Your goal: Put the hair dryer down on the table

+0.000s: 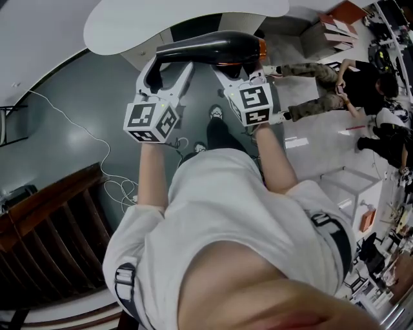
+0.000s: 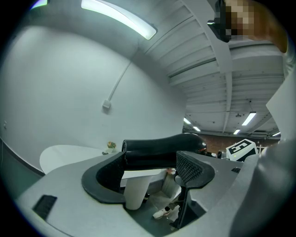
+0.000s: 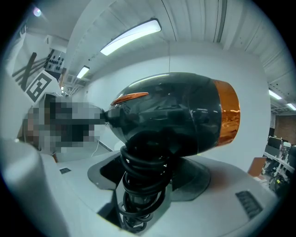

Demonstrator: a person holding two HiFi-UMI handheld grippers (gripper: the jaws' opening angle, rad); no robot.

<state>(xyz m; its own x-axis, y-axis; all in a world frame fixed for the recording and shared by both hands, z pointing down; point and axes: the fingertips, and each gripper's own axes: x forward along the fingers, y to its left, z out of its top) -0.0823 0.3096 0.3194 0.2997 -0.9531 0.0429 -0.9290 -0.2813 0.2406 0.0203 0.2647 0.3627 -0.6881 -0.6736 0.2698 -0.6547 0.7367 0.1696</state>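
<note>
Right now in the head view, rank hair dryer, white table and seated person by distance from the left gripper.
1. hair dryer, held by the left gripper at its own tips.
2. white table, just ahead, past the dryer.
3. seated person, on the floor, far right.

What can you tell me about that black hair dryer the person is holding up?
The hair dryer looks like glossy black plastic, with an orange band round its wide end and a thin orange accent on the side. Its black cord is coiled round the handle. It lies roughly level in the air by the edge of the white table, not set down. The left gripper clamps its barrel; the right gripper clamps the cord-wrapped handle.
</note>
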